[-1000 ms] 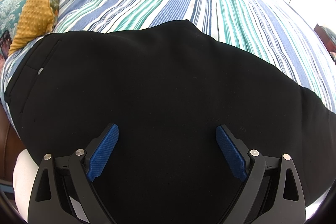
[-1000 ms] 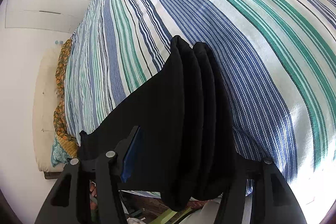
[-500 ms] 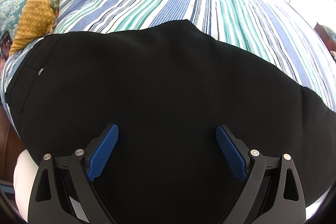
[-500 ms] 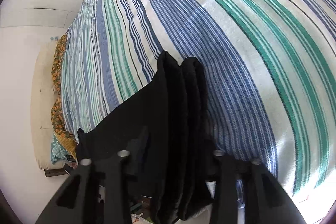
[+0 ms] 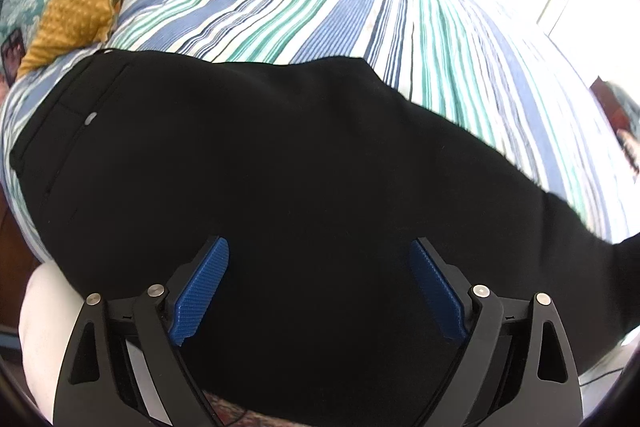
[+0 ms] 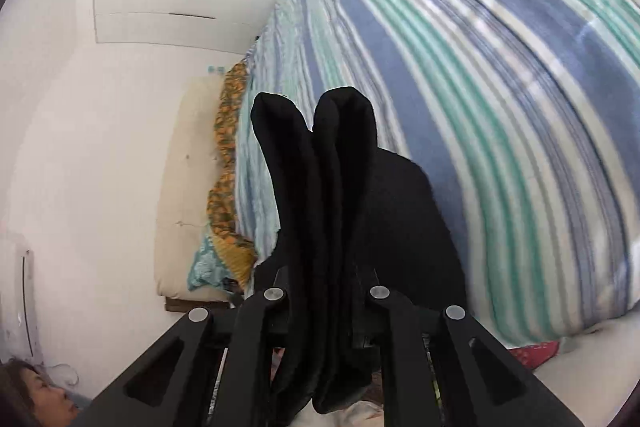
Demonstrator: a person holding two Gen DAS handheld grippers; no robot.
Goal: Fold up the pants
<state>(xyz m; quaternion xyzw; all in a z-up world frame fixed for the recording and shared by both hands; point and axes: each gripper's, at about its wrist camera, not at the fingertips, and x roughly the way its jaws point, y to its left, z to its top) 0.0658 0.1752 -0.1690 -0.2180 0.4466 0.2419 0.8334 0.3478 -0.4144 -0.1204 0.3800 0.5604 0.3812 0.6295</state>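
The pants [image 5: 304,163] are lying on the bed [image 5: 328,7] beneath the left gripper's [image 5: 320,291] spread fingers; the right gripper's [image 6: 326,291] fingers are pinching bunched pants folds.

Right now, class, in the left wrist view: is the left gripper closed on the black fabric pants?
No: the left gripper has its blue fingers spread wide apart over the black fabric pants, clamping nothing.

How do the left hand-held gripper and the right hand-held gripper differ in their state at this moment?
The left hand-held gripper is open, its blue pads wide apart, while the right hand-held gripper is shut. The left one holds nothing and sits over the flat part of the black pants; the right one clamps bunched pant folds that stick up between its fingers. Both are at the same pants on the striped bed cover.
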